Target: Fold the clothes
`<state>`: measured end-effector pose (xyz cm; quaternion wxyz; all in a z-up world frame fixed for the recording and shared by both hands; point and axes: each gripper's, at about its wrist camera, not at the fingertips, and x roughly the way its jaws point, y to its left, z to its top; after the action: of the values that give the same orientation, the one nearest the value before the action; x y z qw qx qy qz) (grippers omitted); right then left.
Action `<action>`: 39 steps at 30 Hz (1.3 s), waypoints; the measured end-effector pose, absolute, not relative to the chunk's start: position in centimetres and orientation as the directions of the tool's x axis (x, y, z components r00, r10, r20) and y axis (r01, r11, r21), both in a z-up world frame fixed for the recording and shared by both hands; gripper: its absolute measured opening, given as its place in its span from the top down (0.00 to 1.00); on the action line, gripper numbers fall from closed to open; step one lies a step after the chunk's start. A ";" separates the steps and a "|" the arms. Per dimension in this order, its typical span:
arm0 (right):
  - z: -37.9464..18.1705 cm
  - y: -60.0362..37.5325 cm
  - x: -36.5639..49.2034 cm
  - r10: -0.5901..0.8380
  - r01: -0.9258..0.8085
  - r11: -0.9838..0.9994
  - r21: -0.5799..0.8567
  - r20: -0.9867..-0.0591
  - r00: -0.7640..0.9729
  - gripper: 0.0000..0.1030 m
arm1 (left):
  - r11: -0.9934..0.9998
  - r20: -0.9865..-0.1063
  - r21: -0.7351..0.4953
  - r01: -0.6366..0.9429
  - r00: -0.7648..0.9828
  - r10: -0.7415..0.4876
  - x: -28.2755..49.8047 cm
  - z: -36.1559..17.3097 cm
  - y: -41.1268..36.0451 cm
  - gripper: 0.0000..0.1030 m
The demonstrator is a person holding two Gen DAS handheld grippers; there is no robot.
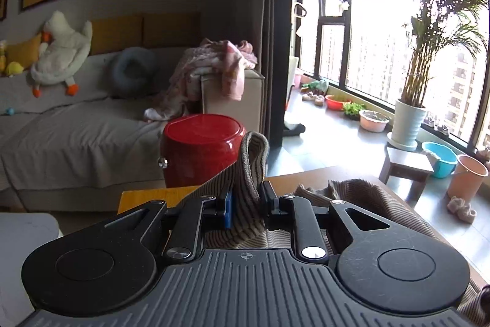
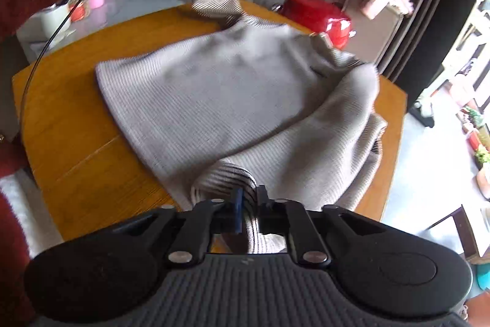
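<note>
A beige ribbed sweater lies spread across the wooden table in mid-frame; the right tongs pinch its striped cuff at bottom centre, the left tongs clamp another fold, lifted before a red bucket

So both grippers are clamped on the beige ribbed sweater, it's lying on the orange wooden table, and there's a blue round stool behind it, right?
Nearly. The round stool is red, not blue, as both wrist views show. The left gripper and right gripper do clamp the beige ribbed sweater on the orange wooden table.
</note>
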<state>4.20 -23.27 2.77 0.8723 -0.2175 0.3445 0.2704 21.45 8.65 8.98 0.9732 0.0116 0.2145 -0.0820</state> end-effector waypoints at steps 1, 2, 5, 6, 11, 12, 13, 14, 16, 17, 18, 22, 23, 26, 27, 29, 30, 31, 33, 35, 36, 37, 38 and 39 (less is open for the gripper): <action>3.8 -23.8 4.7 0.323 -0.597 0.779 -0.194 -0.691 0.647 0.92 | 0.988 -0.415 -0.011 0.152 0.898 -0.143 21.4 9.3 9.0 0.80; 5.1 -24.7 5.6 0.322 -0.565 0.800 -0.200 -0.653 0.686 0.92 | 0.990 -0.410 -0.009 0.139 0.903 -0.130 21.4 9.6 9.5 0.80; 11.0 -30.0 8.7 0.271 -0.378 0.915 -0.143 -0.477 0.836 0.92 | 0.996 -0.387 -0.007 0.094 0.918 -0.089 21.2 10.7 10.9 0.80; 12.9 -32.2 9.7 0.246 -0.308 0.947 -0.091 -0.416 0.876 0.93 | 0.997 -0.376 -0.009 0.075 0.924 -0.073 21.1 11.1 11.5 0.80; 18.0 -41.8 14.1 0.138 -0.076 0.970 0.231 -0.264 0.955 0.92 | 0.998 -0.359 -0.043 0.047 0.932 -0.060 20.7 12.0 13.2 0.80; 17.9 -42.9 15.0 0.116 -0.041 0.963 0.268 -0.269 0.956 0.92 | 0.998 -0.357 -0.044 0.051 0.932 -0.064 20.6 12.0 13.2 0.80; 17.7 -43.6 15.7 0.101 -0.016 0.956 0.294 -0.278 0.955 0.92 | 0.997 -0.355 -0.046 0.057 0.932 -0.070 20.6 11.9 13.2 0.80; 17.3 -43.9 16.4 0.094 0.003 0.949 0.316 -0.291 0.952 0.92 | 0.997 -0.353 -0.048 0.063 0.933 -0.076 20.5 11.9 13.2 0.80; 16.5 -43.7 17.5 0.098 0.016 0.938 0.345 -0.311 0.945 0.92 | 0.995 -0.345 -0.061 0.080 0.934 -0.096 20.5 11.8 13.1 0.80; 16.4 -43.0 18.0 0.110 0.006 0.937 0.348 -0.314 0.943 0.92 | 0.994 -0.342 -0.068 0.090 0.934 -0.108 20.5 11.8 13.1 0.80; 16.5 -42.0 18.5 0.126 -0.011 0.938 0.345 -0.313 0.942 0.92 | 0.992 -0.339 -0.073 0.099 0.934 -0.118 20.4 11.8 13.0 0.80; 16.8 -37.8 20.4 0.189 -0.080 0.939 0.335 -0.309 0.932 0.92 | 0.987 -0.334 -0.091 0.135 0.929 -0.158 20.5 11.4 12.8 0.80; 16.9 -36.7 20.9 0.205 -0.097 0.938 0.332 -0.308 0.929 0.92 | 0.985 -0.339 -0.100 0.143 0.925 -0.169 20.5 11.1 12.7 0.80; 17.2 -33.3 22.5 0.255 -0.152 0.934 0.324 -0.306 0.917 0.92 | 0.972 -0.378 -0.136 0.192 0.897 -0.230 20.6 9.5 11.9 0.78; 17.2 -32.0 23.2 0.275 -0.173 0.931 0.322 -0.306 0.911 0.92 | 0.964 -0.395 -0.156 0.216 0.881 -0.261 20.4 8.6 11.3 0.77; 17.0 -29.4 24.4 0.312 -0.212 0.924 0.318 -0.310 0.898 0.92 | 0.943 -0.426 -0.200 0.265 0.843 -0.327 20.0 6.6 9.9 0.68; 16.8 -28.0 25.1 0.329 -0.229 0.921 0.316 -0.314 0.891 0.92 | 0.930 -0.442 -0.225 0.292 0.820 -0.365 19.9 5.4 9.0 0.65; 16.7 -26.6 25.7 0.345 -0.245 0.917 0.315 -0.318 0.883 0.92 | 0.914 -0.457 -0.251 0.319 0.793 -0.402 19.7 4.1 8.1 0.59; 16.0 -24.1 26.8 0.376 -0.272 0.908 0.317 -0.335 0.864 0.92 | 0.883 -0.496 -0.294 0.366 0.731 -0.468 19.4 1.4 6.1 0.54; 15.3 -22.1 27.6 0.394 -0.288 0.904 0.316 -0.354 0.848 0.92 | 0.859 -0.536 -0.319 0.401 0.670 -0.513 19.2 -1.0 4.5 0.47; 15.0 -21.1 28.0 0.402 -0.295 0.902 0.314 -0.363 0.841 0.92 | 0.850 -0.554 -0.325 0.414 0.645 -0.526 19.1 -2.1 3.9 0.46; 14.7 -20.1 28.4 0.409 -0.302 0.900 0.313 -0.372 0.833 0.92 | 0.845 -0.569 -0.326 0.423 0.626 -0.533 19.0 -3.0 3.4 0.43; 14.5 -19.2 28.7 0.415 -0.308 0.899 0.312 -0.379 0.827 0.92 | 0.843 -0.578 -0.325 0.430 0.615 -0.536 18.9 -3.7 3.2 0.37; 14.3 -18.5 28.8 0.419 -0.313 0.898 0.309 -0.382 0.824 0.92 | 0.842 -0.586 -0.322 0.433 0.607 -0.536 18.8 -4.3 3.0 0.32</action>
<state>28.81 -18.48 14.30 0.9477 0.1168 0.2255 0.1931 18.84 3.00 -4.25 0.8935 -0.0740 0.3504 -0.2711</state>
